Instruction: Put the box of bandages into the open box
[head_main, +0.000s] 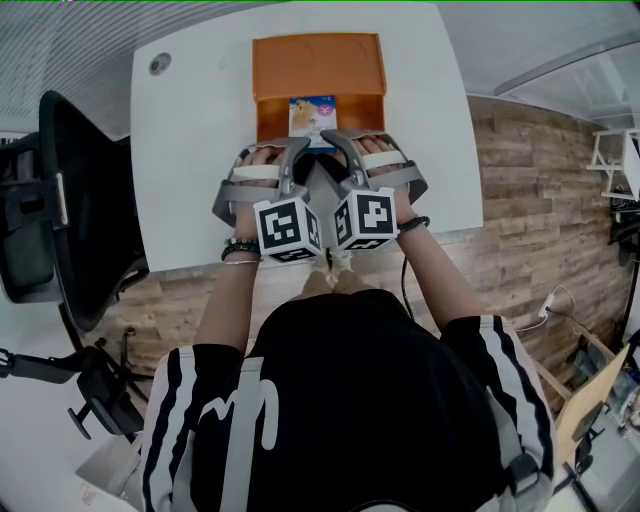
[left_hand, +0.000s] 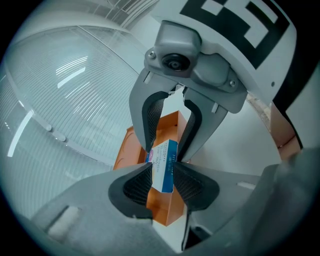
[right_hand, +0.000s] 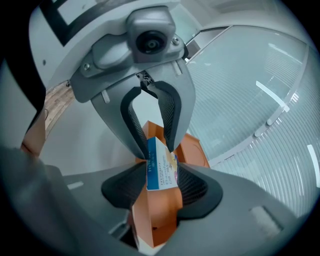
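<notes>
Left gripper (left_hand: 162, 176): fingers (left_hand: 134, 186) spread, their ribbed dark pads standing just beside the two broad faces of the box of bandages (left_hand: 163, 167), which sits on edge between them; a firm pinch cannot be confirmed. Right gripper (right_hand: 162, 181): fingers (right_hand: 196, 187) likewise spread, flanking the same box from the opposite end, pads close against its faces. Each gripper view shows the other gripper's fingertips at 12 o'clock, closing in on the far end of the carton, so all four fingertips meet round it. The carton is small, with a blue edge and a white printed face. It stands over the compartment of the open box (head_main: 268, 115), an orange cardboard carton, close to that compartment's 6 o'clock wall; whether it rests on the bottom cannot be told. The orange lid (head_main: 318, 65) lies folded back at 12 o'clock. In the head view the two grippers sit side by side, angled inward, their marker cubes (head_main: 288, 228) nearly touching, a hand (head_main: 262, 160) wrapped round each handle. The open box rests on a white table (head_main: 190, 150), at its 12 o'clock end. A black office chair (head_main: 80, 200) stands at 9 o'clock of the table; wood-pattern floor (head_main: 520, 200) shows at 3 o'clock.
</notes>
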